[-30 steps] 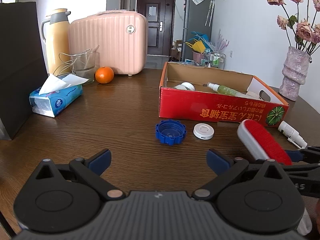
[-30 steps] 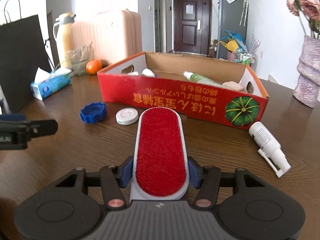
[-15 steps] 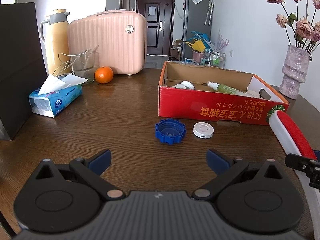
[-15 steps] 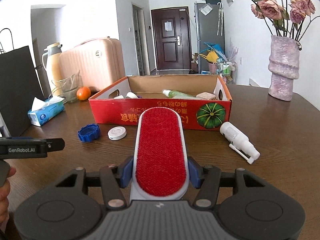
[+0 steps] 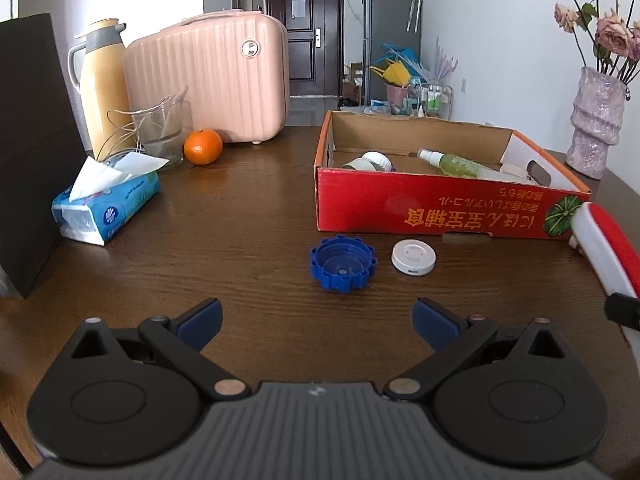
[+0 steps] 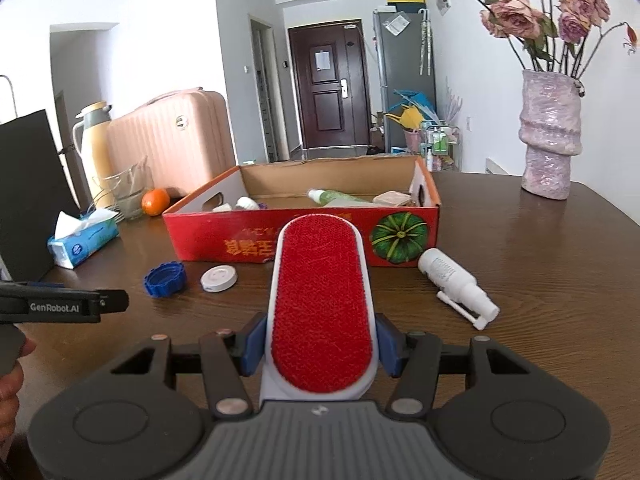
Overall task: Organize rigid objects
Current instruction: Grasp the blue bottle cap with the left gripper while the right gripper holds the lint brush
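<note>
The right gripper [image 6: 320,346] has its blue-padded fingers [image 6: 253,344] clamped on the sides of one lint brush [image 6: 322,304], an oblong white plastic body faced with red bristly fabric, held above the dark wood-grain worktop [image 6: 540,288] in front of the box. The left gripper [image 5: 316,320] holds nothing, its two fingers [image 5: 198,320] spread wide apart over the worktop. One box [image 6: 304,236], red printed cardboard with a plain brown inside, is the landmark. Just in front of it lie three loose things: one ridged blue plastic cap [image 5: 343,263], one flat round white lid [image 5: 413,258] and one white cylindrical spray bottle [image 6: 456,286] on its side. Inside the box lie one clear green spray bottle [image 5: 452,162] and several small items too hidden to count. Left of the box sit one soft tissue pack [image 5: 106,208] and one orange [image 5: 203,147].
</note>
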Available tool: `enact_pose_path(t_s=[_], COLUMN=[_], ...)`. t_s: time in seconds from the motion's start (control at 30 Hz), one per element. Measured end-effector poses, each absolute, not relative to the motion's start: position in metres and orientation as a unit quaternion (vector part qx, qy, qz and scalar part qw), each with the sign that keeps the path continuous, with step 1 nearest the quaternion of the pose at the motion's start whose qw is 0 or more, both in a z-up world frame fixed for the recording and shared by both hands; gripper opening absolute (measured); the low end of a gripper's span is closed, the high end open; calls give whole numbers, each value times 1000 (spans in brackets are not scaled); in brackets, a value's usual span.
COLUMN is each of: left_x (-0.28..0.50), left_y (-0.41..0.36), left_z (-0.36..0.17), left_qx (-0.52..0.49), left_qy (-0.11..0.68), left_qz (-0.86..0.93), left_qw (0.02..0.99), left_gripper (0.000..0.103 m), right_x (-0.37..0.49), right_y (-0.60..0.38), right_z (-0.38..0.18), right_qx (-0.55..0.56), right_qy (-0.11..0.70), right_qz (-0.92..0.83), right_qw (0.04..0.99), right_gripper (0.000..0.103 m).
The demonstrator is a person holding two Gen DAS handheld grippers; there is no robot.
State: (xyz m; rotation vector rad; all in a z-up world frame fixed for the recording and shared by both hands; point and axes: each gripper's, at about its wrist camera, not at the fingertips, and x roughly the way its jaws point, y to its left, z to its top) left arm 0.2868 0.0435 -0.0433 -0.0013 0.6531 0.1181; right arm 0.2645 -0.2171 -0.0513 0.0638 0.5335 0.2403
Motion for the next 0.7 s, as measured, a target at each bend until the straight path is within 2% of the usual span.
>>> enact_pose_path(t_s=[0.7], left_x=[371], left_y=[43], left_z=[-77], left_qx=[32], left_qy=[367], left_qz=[63], left_qw=[928], left_gripper=[103], right_x=[283], right_y=[-241], right_z=[-59], right_qx=[52], right_qy=[266], right_qz=[77], right_qw=[960], right_gripper=[55])
